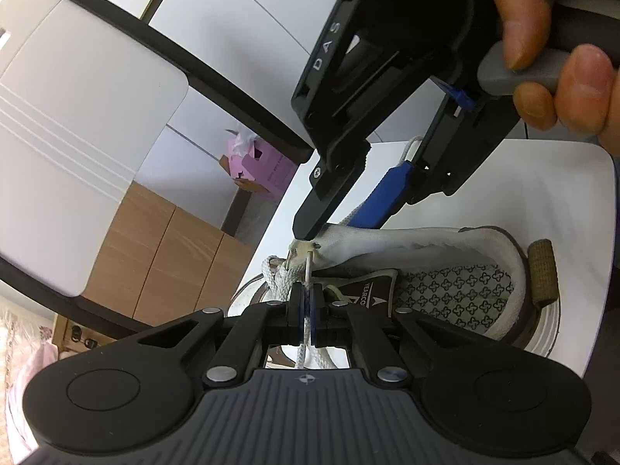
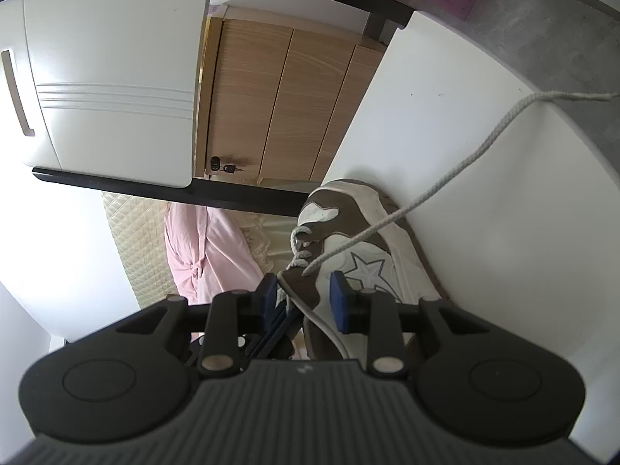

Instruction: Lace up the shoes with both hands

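Left wrist view: left gripper (image 1: 306, 312) pinched together on the lace (image 1: 307, 343), blue pads pressed flat against the white cord with no gap showing. Lace tip (image 1: 308, 267) poking up from the pads toward an eyelet (image 1: 310, 248) in the collar of the shoe (image 1: 457, 271). Shoe just beyond the fingertips, lying on its side on the white table (image 1: 550, 193), opening and patterned insole turned to the camera. Above, right gripper (image 1: 341, 217) reaching in from the upper right, held by a hand (image 1: 562, 69); black finger (image 1: 325, 201) touching the collar edge beside the eyelet, blue-padded finger (image 1: 381, 201) on the far side of the collar, so the fabric sits between the two. More lace bunched at the left of the collar.

Right wrist view: right gripper (image 2: 306, 298) part-way apart, blue pads (image 2: 339, 302) standing either side of the brown collar edge of the shoe (image 2: 364, 240); cannot tell whether the pads press on it. Shoe directly ahead of the fingers, toe pointing away, white star on its side, resting on the table (image 2: 465, 135). Second run of lace (image 2: 445, 186) leaving an eyelet near the pads and stretching taut up to the right, out past the table edge. Tip of the left gripper (image 2: 279, 325) visible low between the right fingers, dark and partly hidden.
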A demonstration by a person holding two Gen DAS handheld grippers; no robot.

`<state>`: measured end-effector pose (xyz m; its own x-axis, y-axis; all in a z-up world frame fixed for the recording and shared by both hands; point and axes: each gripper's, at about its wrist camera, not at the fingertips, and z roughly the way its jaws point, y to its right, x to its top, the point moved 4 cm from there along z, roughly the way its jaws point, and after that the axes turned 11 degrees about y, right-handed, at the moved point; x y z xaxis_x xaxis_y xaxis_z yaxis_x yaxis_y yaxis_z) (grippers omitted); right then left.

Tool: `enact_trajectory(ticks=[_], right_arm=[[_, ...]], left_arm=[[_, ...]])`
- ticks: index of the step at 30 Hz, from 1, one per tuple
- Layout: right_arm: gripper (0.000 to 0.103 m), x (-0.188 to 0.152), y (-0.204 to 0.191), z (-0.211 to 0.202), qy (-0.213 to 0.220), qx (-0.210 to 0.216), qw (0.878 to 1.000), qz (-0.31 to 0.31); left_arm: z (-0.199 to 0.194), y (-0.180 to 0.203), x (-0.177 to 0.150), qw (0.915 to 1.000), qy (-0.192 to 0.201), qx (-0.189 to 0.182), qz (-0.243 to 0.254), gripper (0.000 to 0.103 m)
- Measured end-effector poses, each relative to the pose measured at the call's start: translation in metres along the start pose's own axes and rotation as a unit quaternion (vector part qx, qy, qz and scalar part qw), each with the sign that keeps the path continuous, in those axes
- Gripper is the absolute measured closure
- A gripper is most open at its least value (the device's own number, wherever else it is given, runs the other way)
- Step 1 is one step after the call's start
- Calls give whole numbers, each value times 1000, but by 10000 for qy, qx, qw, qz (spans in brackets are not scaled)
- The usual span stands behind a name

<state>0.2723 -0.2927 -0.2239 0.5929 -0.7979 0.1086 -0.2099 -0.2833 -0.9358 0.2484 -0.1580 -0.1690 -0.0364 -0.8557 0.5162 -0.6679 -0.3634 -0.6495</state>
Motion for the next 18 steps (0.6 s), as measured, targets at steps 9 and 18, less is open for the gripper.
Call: enact_trajectory(ticks=[9, 18], right_arm=[[72, -1, -1, 1, -4, -29, 10000, -69], [72, -5, -34, -9, 372, -114, 9879, -1505]], left_arm=[[6, 8, 4, 9998, -52, 48, 198, 100], [13, 9, 7, 9998, -95, 68, 129, 100]])
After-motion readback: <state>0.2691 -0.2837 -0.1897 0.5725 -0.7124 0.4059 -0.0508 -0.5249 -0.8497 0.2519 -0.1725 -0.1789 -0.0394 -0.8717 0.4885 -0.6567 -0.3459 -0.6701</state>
